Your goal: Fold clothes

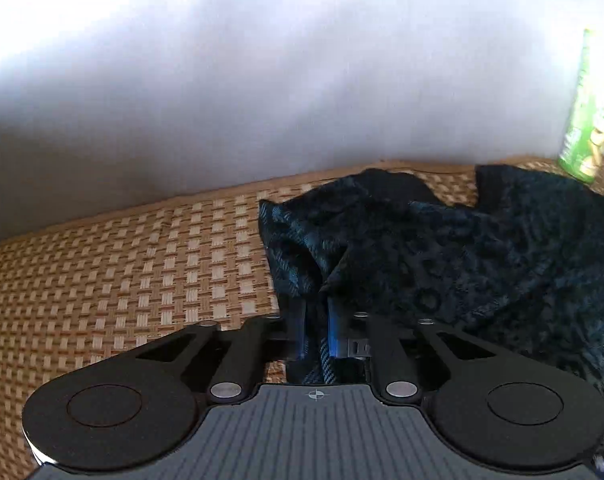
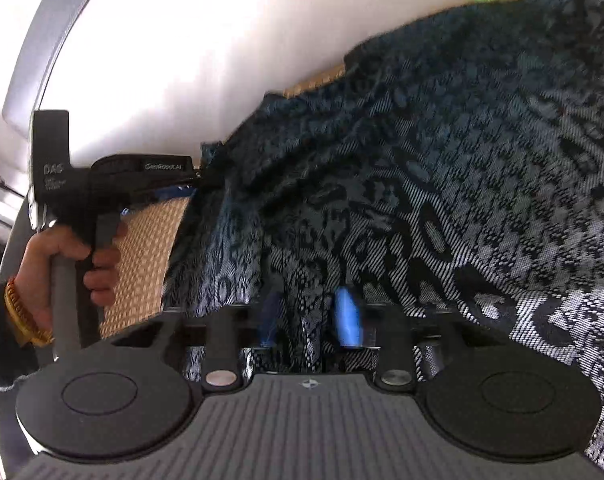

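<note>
Left of the dark patterned garment (image 1: 461, 248), the woven mat (image 1: 122, 280) lies bare up to the white wall (image 1: 222, 80), leaving open room for a gripper there. The wall closes off the far side. A green snack canister (image 1: 589, 108) stands upright at the garment's far right corner, by the wall. In the right wrist view, the garment covers nearly all the mat ahead; the person's left hand (image 2: 62, 264) occupies the left edge.

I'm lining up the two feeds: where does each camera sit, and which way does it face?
Left wrist: on the left hand-held gripper, looking across the woven mat toward the wall; its fingers pinch the dark patterned garment.
Right wrist: on the right hand-held gripper, looking over the same garment; the person's left hand shows.
Shared: garment, mat, green can.
</note>
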`<state>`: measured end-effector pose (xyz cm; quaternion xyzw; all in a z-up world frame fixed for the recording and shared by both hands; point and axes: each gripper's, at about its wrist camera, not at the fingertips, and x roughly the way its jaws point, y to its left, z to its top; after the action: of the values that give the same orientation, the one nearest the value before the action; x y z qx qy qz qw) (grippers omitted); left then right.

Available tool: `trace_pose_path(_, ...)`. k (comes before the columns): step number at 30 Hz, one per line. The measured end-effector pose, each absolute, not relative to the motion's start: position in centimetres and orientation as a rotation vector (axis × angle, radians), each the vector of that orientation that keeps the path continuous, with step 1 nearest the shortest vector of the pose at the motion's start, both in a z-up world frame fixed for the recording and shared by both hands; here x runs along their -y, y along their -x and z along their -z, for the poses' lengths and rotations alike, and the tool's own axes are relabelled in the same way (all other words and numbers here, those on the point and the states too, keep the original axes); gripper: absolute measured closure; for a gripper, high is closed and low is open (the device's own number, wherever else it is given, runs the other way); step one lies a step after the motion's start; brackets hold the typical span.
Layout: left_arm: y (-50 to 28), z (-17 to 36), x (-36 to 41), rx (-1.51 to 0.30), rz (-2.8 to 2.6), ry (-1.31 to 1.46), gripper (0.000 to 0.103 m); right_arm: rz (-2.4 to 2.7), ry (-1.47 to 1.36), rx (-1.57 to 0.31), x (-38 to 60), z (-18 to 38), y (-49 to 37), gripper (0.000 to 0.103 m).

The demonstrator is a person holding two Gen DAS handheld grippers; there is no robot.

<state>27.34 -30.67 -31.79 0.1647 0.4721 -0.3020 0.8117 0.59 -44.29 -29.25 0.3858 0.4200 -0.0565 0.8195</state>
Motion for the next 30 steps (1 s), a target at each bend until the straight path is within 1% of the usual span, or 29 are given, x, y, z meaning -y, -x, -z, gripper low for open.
trace_pose_path(2,-27.4,32.2,30.7,-0.987,0.632,-0.347,0.097,0.158,-0.786,-0.884,44.4,29.1,-0.4,0.1)
trace_pose_path(3,-27.3,32.3,30.7,-0.972,0.63,-0.356,0.093,0.178,-0.799,-0.88,44.6,29.4,-0.4,0.1)
trace_pose_path(4,-27.2,32.4,30.8,-0.957,0.63,-0.373,0.082,0.194,-0.827,-0.881,44.9,29.9,-0.4,0.1)
trace_pose_path(7,-26.9,32.1,31.1,-0.927,0.622,-0.445,0.059,0.217,-0.869,-0.868,45.0,30.6,-0.1,0.099)
trace_pose_path(9,-27.1,31.1,30.4,-0.943,0.614,-0.421,0.053,0.218,-0.878,-0.853,44.9,29.8,0.5,0.093)
trace_pose_path(10,-27.1,30.3,29.8,-0.94,0.617,-0.397,0.053,0.222,-0.874,-0.839,44.9,29.0,1.1,0.089)
trace_pose_path(11,-27.1,29.5,29.2,-0.937,0.621,-0.373,0.053,0.225,-0.869,-0.825,45.0,28.1,1.6,0.081)
trace_pose_path(12,-26.8,28.5,28.7,-0.93,0.636,-0.362,0.055,0.226,-0.862,-0.811,45.0,27.2,2.4,0.076)
trace_pose_path(14,-25.9,26.6,28.1,-0.924,0.686,-0.361,0.054,0.228,-0.846,-0.791,45.0,24.9,5.3,0.074)
trace_pose_path(16,-24.7,24.5,28.0,-0.929,0.757,-0.372,0.05,0.251,-0.824,-0.78,45.0,22.7,8.8,0.071)
trace_pose_path(17,-23.9,23.6,28.3,-0.932,0.789,-0.38,0.048,0.262,-0.813,-0.775,44.9,21.6,10.5,0.065)
trace_pose_path(18,-23.0,22.6,28.7,-0.937,0.823,-0.389,0.045,0.277,-0.802,-0.772,44.9,20.6,12.3,0.062)
trace_pose_path(19,-22.1,21.7,29.3,-0.941,0.857,-0.399,0.045,0.297,-0.792,-0.775,44.8,19.7,14.3,0.058)
trace_pose_path(22,-19.0,19.3,31.8,-0.941,0.949,-0.414,0.042,0.365,-0.779,-0.799,44.6,18.2,19.8,0.057)
trace_pose_path(25,-15.9,17.8,35.4,-0.96,1.012,-0.406,0.041,0.419,-0.786,-0.818,45.2,17.8,24.0,0.055)
trace_pose_path(28,-12.9,18.0,39.9,-1.02,1.028,-0.405,0.041,0.437,-0.803,-0.818,46.3,18.4,26.9,0.053)
trace_pose_path(30,-11.3,18.7,43.2,-1.053,1.009,-0.405,0.041,0.436,-0.807,-0.801,47.3,19.0,28.4,0.05)
